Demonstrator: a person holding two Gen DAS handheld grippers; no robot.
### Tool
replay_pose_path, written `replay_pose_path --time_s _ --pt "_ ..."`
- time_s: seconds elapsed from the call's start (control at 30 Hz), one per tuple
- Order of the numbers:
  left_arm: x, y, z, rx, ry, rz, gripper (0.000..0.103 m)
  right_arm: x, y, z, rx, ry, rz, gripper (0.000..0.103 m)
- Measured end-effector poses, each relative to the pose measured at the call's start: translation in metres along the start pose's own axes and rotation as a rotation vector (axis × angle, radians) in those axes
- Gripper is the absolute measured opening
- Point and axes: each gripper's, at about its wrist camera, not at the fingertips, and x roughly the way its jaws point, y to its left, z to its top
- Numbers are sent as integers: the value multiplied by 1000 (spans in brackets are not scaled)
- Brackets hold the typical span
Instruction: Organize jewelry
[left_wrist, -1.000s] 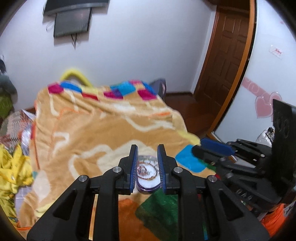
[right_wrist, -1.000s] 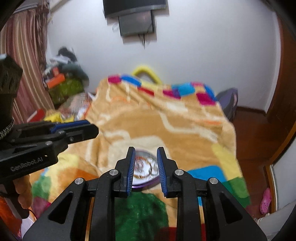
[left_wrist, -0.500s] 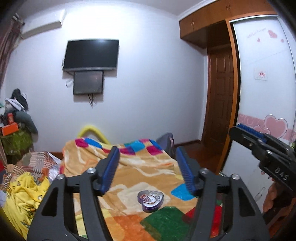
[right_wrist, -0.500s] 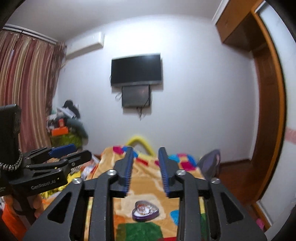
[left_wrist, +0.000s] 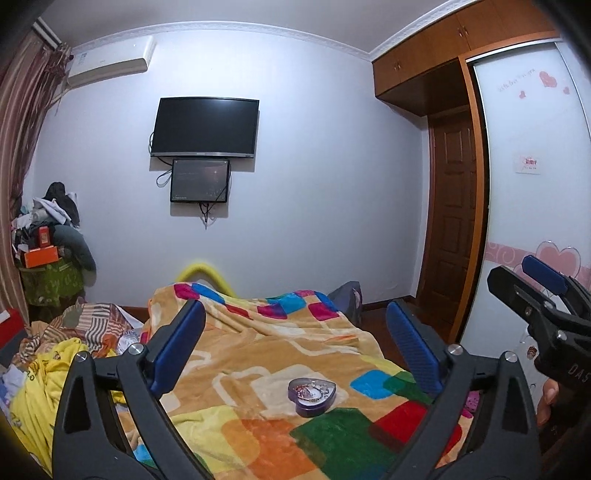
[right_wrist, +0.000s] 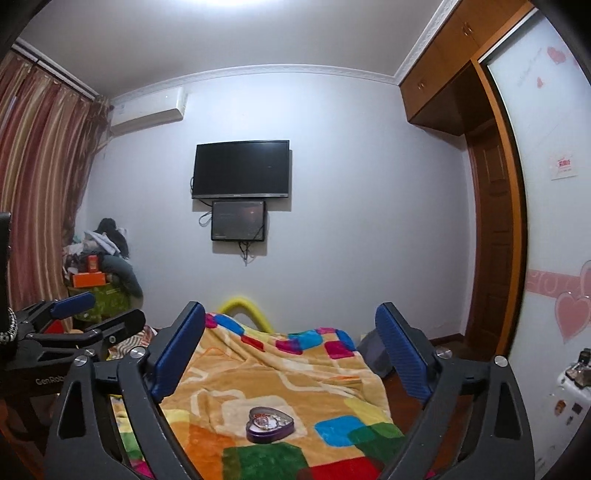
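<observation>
Two tongs, left gripper (left_wrist: 295, 332) and right gripper (right_wrist: 290, 328), jaws opening wide, nothing between, heart-shaped jewelry box (left_wrist: 312, 396) on blanket (left_wrist: 258, 354).

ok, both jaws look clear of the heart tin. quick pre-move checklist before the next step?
1. Left gripper empty: ok, jaws opening, nothing between them.
2. Right gripper empty: ok, jaws opening, nothing between them.
3. Heart-shaped purple tin resting flat on the blanket: ok.
4. Tin lid off: ok, jewelry shows inside.
5. Loose jewelry left on the blanket: cannot tell, none seen against the busy pattern.
6. Grippers apart from each other: ok, each shows at the edge of the other's view.
</observation>
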Motion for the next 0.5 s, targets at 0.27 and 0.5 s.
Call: replay_pose_path --time_s 0.27,0.5 --pt "-5 0 -2 -7 7 -2 99 -3 -1 -4 -7 25 -2 93" --pt "-3 -4 -4 -2 15 0 99 -5 -7 -7 18 48 8 93"
